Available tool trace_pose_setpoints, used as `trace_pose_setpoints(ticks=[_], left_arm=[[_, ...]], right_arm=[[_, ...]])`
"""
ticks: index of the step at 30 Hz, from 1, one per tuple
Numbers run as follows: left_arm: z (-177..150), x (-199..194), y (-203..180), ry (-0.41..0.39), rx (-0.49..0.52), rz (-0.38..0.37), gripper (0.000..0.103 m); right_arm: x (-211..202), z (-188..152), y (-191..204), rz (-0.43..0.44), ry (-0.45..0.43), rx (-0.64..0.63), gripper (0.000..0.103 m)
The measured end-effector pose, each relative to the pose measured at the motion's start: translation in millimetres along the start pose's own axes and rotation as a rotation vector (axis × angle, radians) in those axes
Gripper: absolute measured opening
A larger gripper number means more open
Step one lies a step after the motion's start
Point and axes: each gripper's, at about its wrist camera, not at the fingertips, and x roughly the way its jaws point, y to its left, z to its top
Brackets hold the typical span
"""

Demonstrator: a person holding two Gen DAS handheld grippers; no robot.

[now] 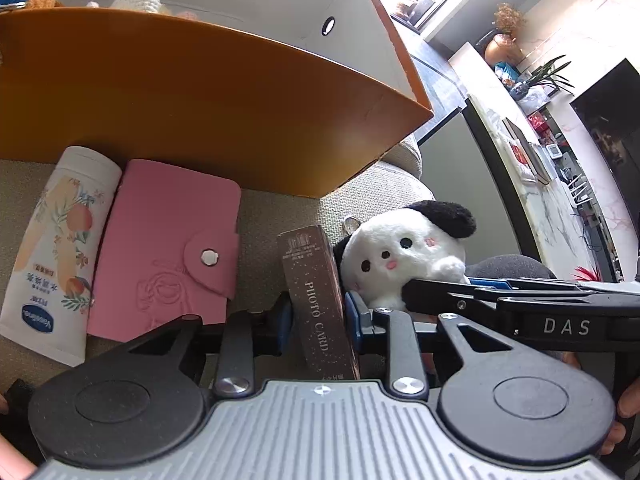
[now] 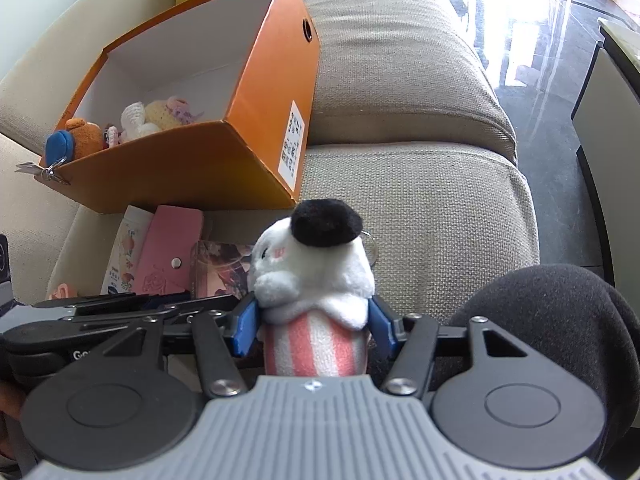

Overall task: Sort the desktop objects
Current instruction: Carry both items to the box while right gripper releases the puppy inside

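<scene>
My left gripper (image 1: pixel 318 316) is shut on a brown photo card box (image 1: pixel 316 292), held on edge over the sofa seat. My right gripper (image 2: pixel 314 326) is shut on a white plush dog (image 2: pixel 312 272) with black ears and a pink-striped body; the plush also shows in the left wrist view (image 1: pixel 404 252), just right of the card box. An open orange box (image 2: pixel 240 152) stands behind on the sofa, with several small plush toys (image 2: pixel 156 118) inside. A pink card wallet (image 1: pixel 168 248) and a white Vaseline tube (image 1: pixel 56 248) lie in front of the orange box (image 1: pixel 208 92).
The beige sofa seat (image 2: pixel 420 216) extends to the right, its back cushion (image 2: pixel 392 60) behind. A small pink item (image 2: pixel 62 292) lies at the left. A dark round cushion (image 2: pixel 560 320) sits at the right. A glossy floor (image 2: pixel 540 32) and a cabinet lie beyond the sofa.
</scene>
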Motion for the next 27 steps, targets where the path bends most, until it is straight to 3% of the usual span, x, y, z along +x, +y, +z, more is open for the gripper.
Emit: trace_pose_setpoints(ticks=[12, 22, 27], left_arm=[[2.3, -34.8, -10.3, -0.077, 0.023, -0.061, 0.025], [27.0, -101.3, -33.6, -0.254, 0.088, -0.125, 0.025], [47.8, -128.3, -26.3, -0.347, 0.088, -0.079, 0.025]], right_arm=[[-41.5, -1.3, -4.1, -0.033, -0.117, 0.020, 0.056], [-88.9, 37.4, 13.4, -0.108, -0.280, -0.033, 0.056], [-106.9, 67.5, 34.5, -0.093, -0.366, -0.079, 0.056]])
